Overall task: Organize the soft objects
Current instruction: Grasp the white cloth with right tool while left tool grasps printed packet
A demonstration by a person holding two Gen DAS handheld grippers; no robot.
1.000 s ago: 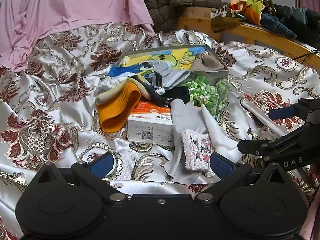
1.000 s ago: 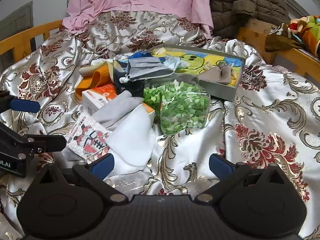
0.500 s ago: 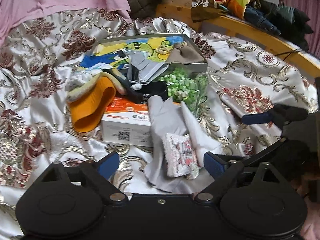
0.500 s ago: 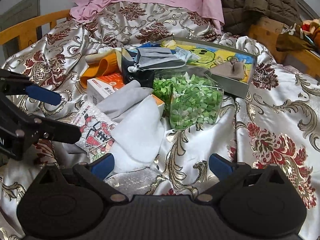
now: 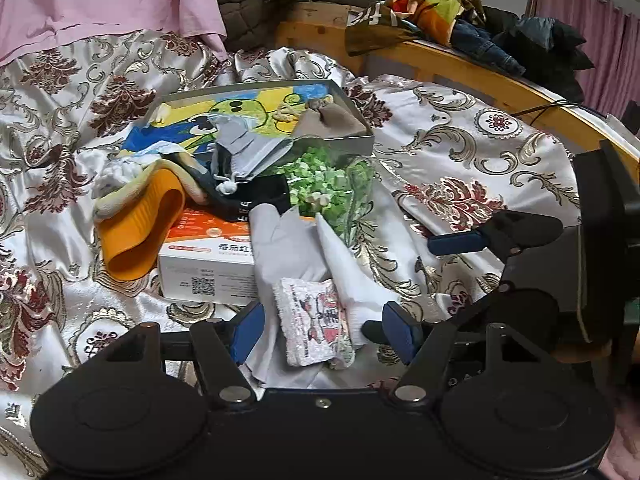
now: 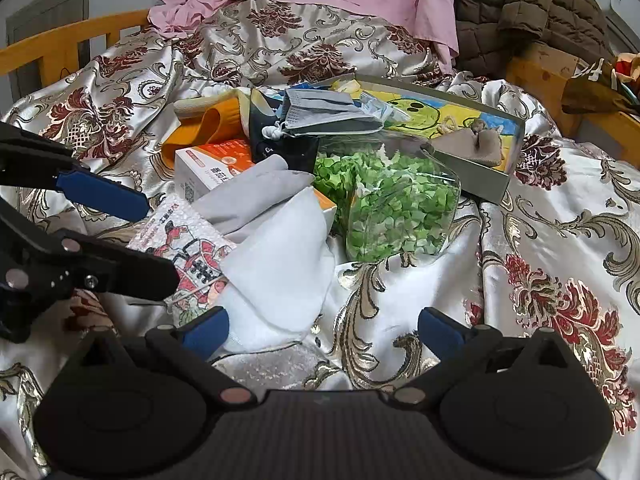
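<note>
A pile of soft things lies on the brocade bedspread [image 5: 460, 152]. A small printed white towel [image 5: 314, 322] lies on a grey and white cloth [image 5: 288, 248]; the towel also shows in the right wrist view [image 6: 184, 240]. My left gripper [image 5: 322, 330] is open, its blue pads on either side of the towel. My right gripper [image 6: 320, 330] is open and empty, over the white cloth's edge [image 6: 280, 264]. Behind are an orange cuff [image 5: 140, 224], a grey face mask [image 5: 244, 152], a bag of green bits [image 6: 384, 208] and a box [image 5: 208, 256].
A shallow grey tray with a cartoon picture [image 5: 256, 108] holds a brown pouch [image 5: 328, 124]. A pink sheet [image 5: 100, 0] and a brown jacket [image 6: 540, 12] lie at the back. A wooden bed rail [image 5: 460, 68] carries piled clothes.
My left gripper has moved forward and right, so the printed towel now lies between its pads. My right gripper has edged forward towards the white cloth.
</note>
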